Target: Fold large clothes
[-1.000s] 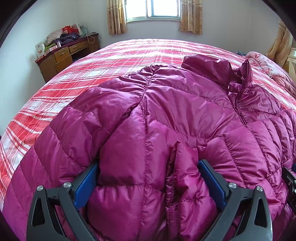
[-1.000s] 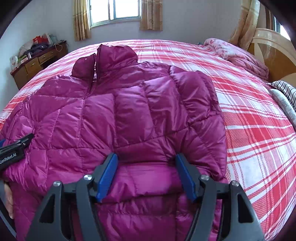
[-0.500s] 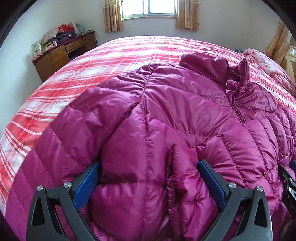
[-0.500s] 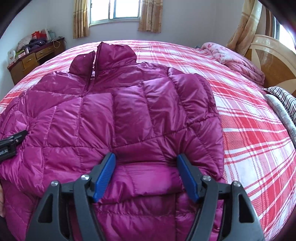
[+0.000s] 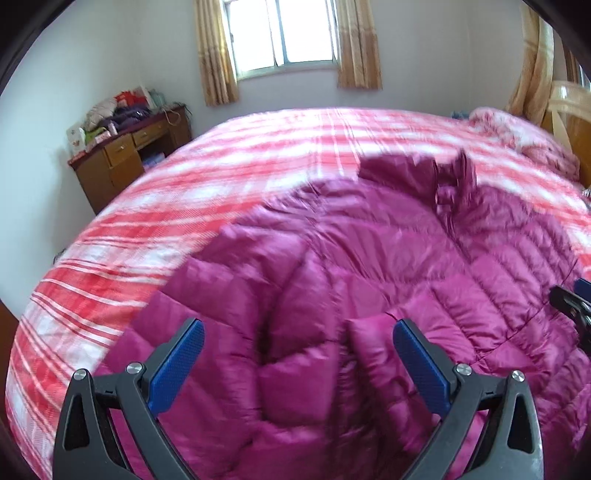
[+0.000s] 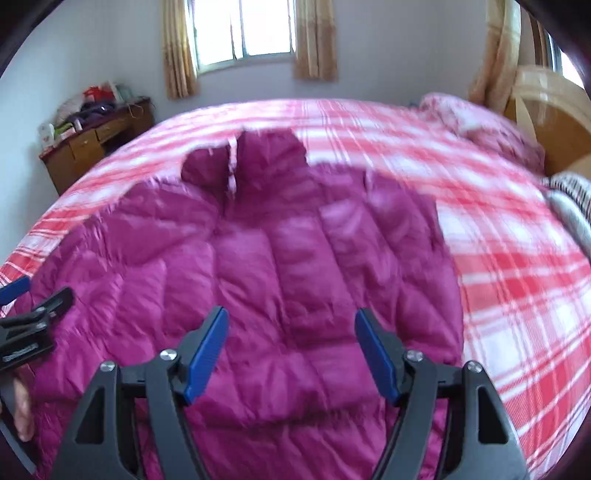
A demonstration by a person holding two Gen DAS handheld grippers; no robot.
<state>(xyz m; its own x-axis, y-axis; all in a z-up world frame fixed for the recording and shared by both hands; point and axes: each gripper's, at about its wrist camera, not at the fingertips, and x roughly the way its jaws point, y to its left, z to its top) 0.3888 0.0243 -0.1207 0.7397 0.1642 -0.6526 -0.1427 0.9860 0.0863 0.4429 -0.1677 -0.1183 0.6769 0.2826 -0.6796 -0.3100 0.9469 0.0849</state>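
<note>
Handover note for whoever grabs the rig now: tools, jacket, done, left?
Left tool: open, above the near hem, nothing gripped.
Right tool: open, over the hem on the other side, nothing gripped.
Puffer jacket: magenta, spread front-up on the plaid bed cover, collar toward the window, both sleeves folded in over the body.
Done: sleeves look tucked in.
Left: likely re-grip the hem with both tools and fold the bottom up toward the collar.

Daylight from blown-out window [image 5: 283, 35], motion blur — fisheye-curved, dark corners
</note>
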